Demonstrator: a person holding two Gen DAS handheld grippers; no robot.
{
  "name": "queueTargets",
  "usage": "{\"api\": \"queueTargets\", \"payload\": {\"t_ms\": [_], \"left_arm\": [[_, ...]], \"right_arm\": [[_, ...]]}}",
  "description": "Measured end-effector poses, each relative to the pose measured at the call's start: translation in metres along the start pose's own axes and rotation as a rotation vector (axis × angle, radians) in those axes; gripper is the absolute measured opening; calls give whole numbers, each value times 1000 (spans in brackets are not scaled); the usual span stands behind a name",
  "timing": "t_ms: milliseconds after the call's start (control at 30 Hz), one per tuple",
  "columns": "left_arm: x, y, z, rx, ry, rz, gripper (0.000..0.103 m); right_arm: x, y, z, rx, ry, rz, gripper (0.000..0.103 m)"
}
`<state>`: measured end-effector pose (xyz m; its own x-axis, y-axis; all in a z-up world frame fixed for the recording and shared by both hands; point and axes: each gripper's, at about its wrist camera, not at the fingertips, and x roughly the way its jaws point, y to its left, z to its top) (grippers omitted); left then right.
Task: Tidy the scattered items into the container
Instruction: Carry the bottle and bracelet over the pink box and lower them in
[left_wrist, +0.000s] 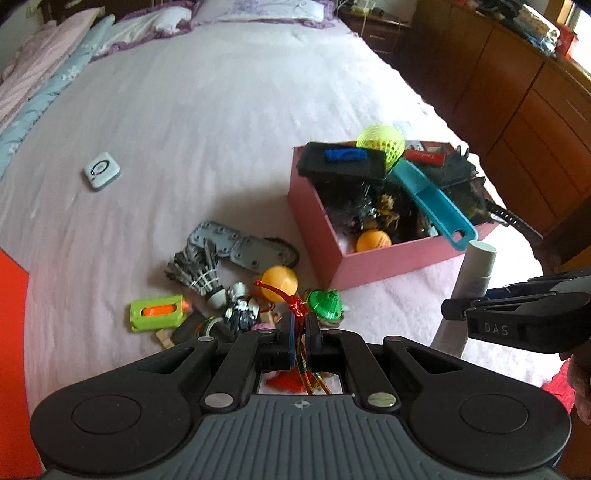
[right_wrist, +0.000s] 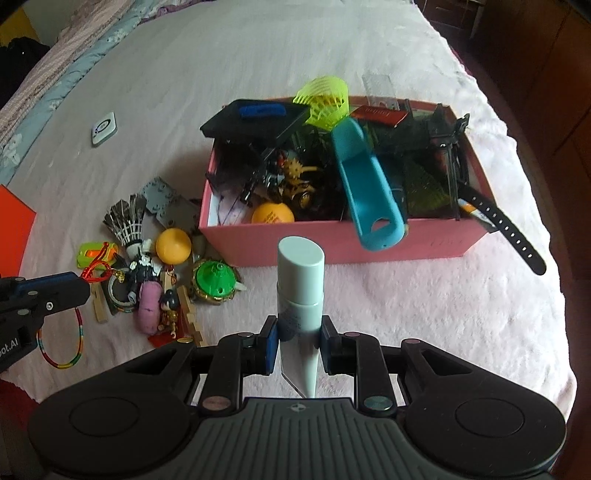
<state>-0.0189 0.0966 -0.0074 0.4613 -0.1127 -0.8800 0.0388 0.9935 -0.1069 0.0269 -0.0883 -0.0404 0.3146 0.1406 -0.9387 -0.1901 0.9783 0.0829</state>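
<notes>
My left gripper (left_wrist: 299, 325) is shut on a red knotted cord (left_wrist: 295, 304); a striped bracelet (right_wrist: 62, 347) hangs from it above the bed. It is also at the left edge of the right wrist view (right_wrist: 83, 286). My right gripper (right_wrist: 299, 334) is shut on a white tube (right_wrist: 301, 280), cap forward, just in front of the pink box (right_wrist: 332, 245). The box (left_wrist: 388, 266) is crowded with a teal holder (right_wrist: 365, 184), a yellow-green shuttlecock (right_wrist: 327, 99) and an orange ball (right_wrist: 271, 214). Loose on the bed lie a feather shuttlecock (left_wrist: 203, 273), an orange ball (left_wrist: 279, 282), a green top (left_wrist: 327, 302) and a green toy (left_wrist: 157, 312).
A small white device (left_wrist: 101, 171) lies alone on the pale bedspread, far left. A black watch strap (right_wrist: 509, 229) hangs over the box's right corner. Wooden cabinets (left_wrist: 517, 92) run past the bed's right edge. Pillows (left_wrist: 258, 9) and folded blankets (left_wrist: 44, 85) line the far end and left side.
</notes>
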Motion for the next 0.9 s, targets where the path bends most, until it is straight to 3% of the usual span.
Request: {"api": "queueTargets", "payload": {"t_ms": [533,900], "left_arm": [[-1,-43,62,46,-83,-48,7],[31,-73,108,102,-69,-86,7]], "right_arm": [[-35,-30,33,29,-79,33,25],[-31,-56,80,52,-111,49,25]]}}
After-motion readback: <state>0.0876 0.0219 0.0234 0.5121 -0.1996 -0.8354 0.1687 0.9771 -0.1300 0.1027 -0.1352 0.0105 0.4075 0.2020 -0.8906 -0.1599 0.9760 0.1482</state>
